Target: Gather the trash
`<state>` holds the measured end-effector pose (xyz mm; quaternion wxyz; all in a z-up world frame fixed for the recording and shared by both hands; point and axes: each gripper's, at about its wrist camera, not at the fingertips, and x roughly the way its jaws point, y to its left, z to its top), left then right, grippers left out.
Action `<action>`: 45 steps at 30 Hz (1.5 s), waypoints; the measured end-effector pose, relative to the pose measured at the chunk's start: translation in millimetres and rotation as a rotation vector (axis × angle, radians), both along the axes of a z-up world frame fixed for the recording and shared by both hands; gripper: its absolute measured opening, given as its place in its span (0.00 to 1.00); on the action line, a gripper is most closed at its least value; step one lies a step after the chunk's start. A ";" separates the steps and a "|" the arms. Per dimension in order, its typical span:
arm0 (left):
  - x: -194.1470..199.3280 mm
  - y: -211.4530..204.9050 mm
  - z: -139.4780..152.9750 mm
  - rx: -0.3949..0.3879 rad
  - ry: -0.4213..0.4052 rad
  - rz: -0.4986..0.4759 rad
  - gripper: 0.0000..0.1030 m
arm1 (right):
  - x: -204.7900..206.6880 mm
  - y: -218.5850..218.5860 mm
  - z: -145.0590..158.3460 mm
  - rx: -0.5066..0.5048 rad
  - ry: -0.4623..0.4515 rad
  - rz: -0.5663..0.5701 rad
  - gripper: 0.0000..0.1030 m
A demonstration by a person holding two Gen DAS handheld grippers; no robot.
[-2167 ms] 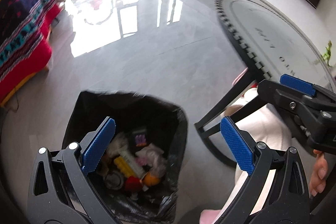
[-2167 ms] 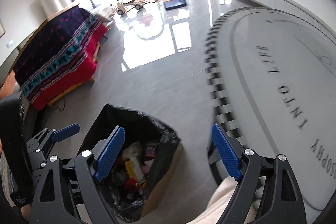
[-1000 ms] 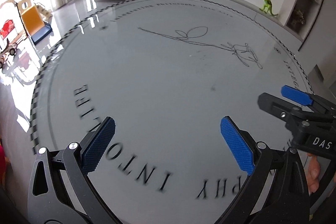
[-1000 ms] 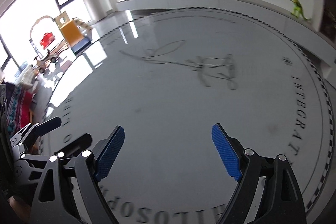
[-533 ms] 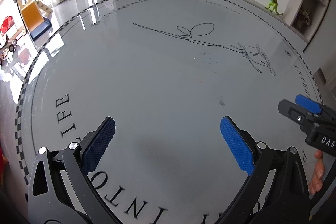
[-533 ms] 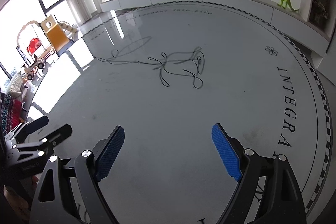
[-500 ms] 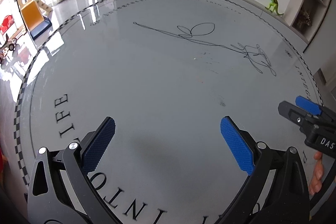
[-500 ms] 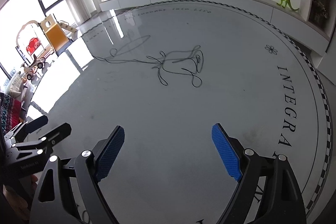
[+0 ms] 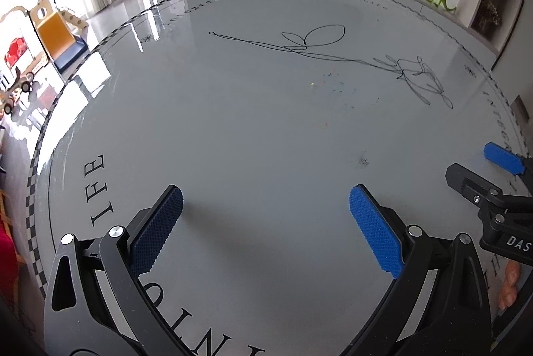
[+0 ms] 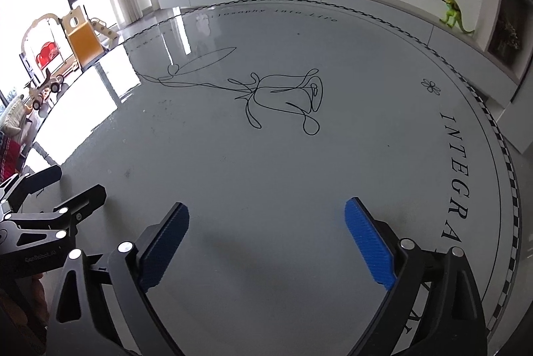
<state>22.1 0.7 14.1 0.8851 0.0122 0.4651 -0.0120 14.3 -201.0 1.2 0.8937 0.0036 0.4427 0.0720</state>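
Note:
My left gripper [image 9: 265, 199] hangs open over the round glossy grey table [image 9: 233, 122], nothing between its blue pads. My right gripper [image 10: 266, 209] hovers over the same table [image 10: 333, 162]; its jaws are opening, with nothing between them. In each wrist view the other gripper shows at the edge: the right gripper [image 9: 473, 161] on the right, the left gripper [image 10: 78, 181] on the left. Neither view shows the black trash bag or any piece of trash.
The table carries a black line drawing [image 10: 283, 96], lettering and a checkered rim [image 9: 36, 162]. A green toy dinosaur [image 10: 454, 9] stands on a white ledge behind it. A child's slide [image 9: 55, 29] and toy vehicles stand on the floor at far left. A person's fingers [image 9: 511, 286] hold the right gripper.
Both grippers swung from above the black trash bag on the floor to over the table. Since half a second ago the right jaws have spread a little wider.

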 end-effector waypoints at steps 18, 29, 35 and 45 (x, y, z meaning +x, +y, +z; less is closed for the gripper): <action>0.4 0.6 -0.6 0.000 0.000 0.000 0.94 | 1.1 12.3 -1.5 -0.062 0.013 0.011 0.97; 0.2 0.2 -0.7 0.000 0.000 0.000 0.94 | 1.5 12.1 -1.7 -0.062 0.013 0.010 0.97; 0.0 0.3 -0.7 0.000 0.000 0.000 0.94 | 1.9 11.3 -1.9 -0.062 0.013 0.011 0.97; -0.1 0.5 -0.8 0.000 -0.001 0.000 0.94 | 1.9 11.1 -2.0 -0.062 0.013 0.011 0.97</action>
